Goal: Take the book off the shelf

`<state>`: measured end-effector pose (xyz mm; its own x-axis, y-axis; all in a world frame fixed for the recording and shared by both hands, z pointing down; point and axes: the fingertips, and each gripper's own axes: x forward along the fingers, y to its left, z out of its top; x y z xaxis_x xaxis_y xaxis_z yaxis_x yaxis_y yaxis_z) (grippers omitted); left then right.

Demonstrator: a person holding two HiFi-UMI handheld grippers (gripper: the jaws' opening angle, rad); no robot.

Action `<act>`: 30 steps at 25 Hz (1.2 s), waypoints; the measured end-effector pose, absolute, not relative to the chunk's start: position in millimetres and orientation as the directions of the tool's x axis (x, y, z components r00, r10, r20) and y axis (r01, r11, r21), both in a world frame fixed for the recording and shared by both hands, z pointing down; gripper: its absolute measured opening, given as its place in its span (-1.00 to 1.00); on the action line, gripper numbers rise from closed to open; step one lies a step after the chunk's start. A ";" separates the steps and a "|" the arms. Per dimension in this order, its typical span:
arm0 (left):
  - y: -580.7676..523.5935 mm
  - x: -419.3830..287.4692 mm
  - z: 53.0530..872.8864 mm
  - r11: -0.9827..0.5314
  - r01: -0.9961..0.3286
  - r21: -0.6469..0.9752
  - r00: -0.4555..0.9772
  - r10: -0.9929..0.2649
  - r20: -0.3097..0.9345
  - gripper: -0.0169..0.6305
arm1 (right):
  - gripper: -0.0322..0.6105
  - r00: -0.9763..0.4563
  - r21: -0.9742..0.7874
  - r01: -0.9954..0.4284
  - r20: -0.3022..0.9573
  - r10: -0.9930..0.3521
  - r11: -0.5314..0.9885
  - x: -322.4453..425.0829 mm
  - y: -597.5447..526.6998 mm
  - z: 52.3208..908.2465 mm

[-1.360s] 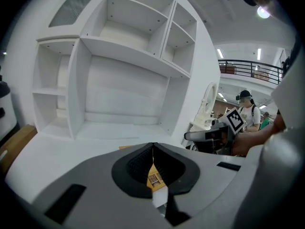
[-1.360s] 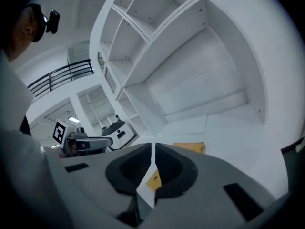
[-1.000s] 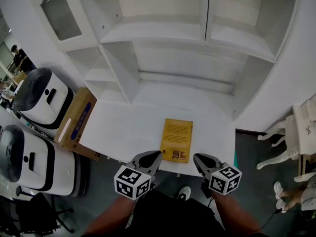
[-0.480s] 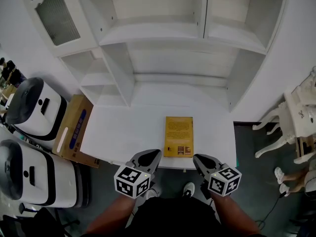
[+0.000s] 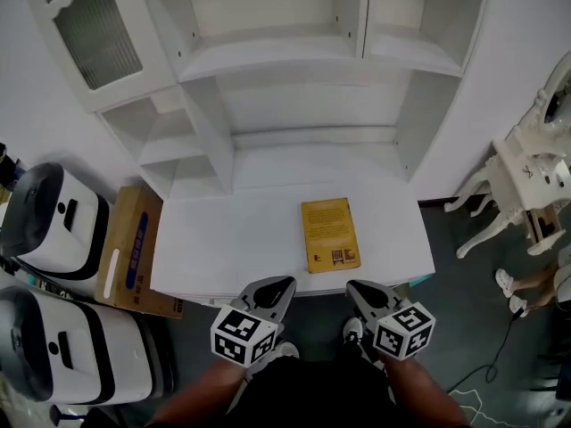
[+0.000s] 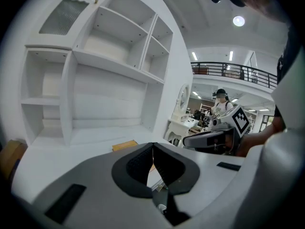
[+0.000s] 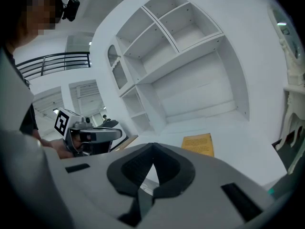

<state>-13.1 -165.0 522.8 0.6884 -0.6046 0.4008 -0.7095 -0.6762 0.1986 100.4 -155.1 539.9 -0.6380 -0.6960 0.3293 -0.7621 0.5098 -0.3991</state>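
Surface: white shelf (image 5: pixel 223 239) held the book (image 5: pixel 330 233) flat.
Jaws: left gripper (image 5: pixel 279 284), right gripper (image 5: pixel 356 289) were closed, empty.
Advice: needed opening before pinching the near edge.

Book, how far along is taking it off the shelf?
Done: nothing visible yet; the book lies flat on the white ledge, near its front edge. In hand: nothing; the left gripper and right gripper are both shut and empty, short of that edge. Remaining: reach, grip the book, lift it away.
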 end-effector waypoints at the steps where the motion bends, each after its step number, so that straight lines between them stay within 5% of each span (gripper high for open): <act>1: -162.6 -16.0 523.6 -0.686 -0.700 0.198 0.697 -0.595 0.400 -0.91 | -0.81 -0.630 -0.395 -0.769 0.330 -0.704 0.503 97.5 -149.9 539.8; 30: -137.7 -0.9 521.1 -0.663 -0.721 0.203 0.681 -0.624 0.384 -0.91 | -0.81 -0.599 -0.327 -0.799 0.362 -0.714 0.505 130.7 -124.7 534.6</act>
<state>-0.9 -137.7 521.1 0.6810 -0.6235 0.3840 -0.7210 -0.6626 0.2027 130.7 -124.7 534.6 -0.5994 -0.7140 0.3617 -0.7988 0.5051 -0.3267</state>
